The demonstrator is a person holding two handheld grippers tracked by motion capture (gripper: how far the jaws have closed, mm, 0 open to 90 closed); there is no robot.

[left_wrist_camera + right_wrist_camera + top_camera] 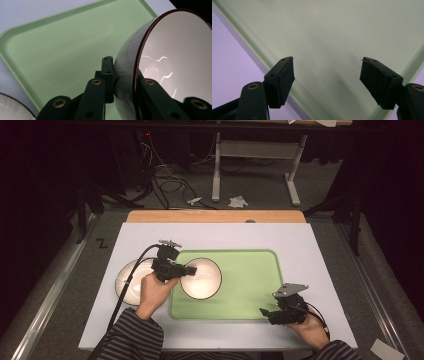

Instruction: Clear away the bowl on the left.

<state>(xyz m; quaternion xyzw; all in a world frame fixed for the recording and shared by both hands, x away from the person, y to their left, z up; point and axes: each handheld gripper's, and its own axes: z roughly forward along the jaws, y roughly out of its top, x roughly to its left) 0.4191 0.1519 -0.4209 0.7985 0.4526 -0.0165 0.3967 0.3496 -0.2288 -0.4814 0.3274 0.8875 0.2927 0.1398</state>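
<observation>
The high view looks forward and down from the person's side, taking in the whole table (215,232) and the floor beyond. Both gripper views sit very close, looking along their own jaws. All three views share the green tray (250,280) (62,45) (332,30).

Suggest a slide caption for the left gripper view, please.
Left gripper pinching bowl rim above green tray.

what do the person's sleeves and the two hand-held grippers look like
Both sleeves are dark with thin pale stripes. The left hand-held gripper and the right hand-held gripper are black and blocky, each topped by a grey three-cornered plate. A black cable trails from the left one. Up close, the jaws have brass-coloured rivets and ribbed black pads.
</observation>
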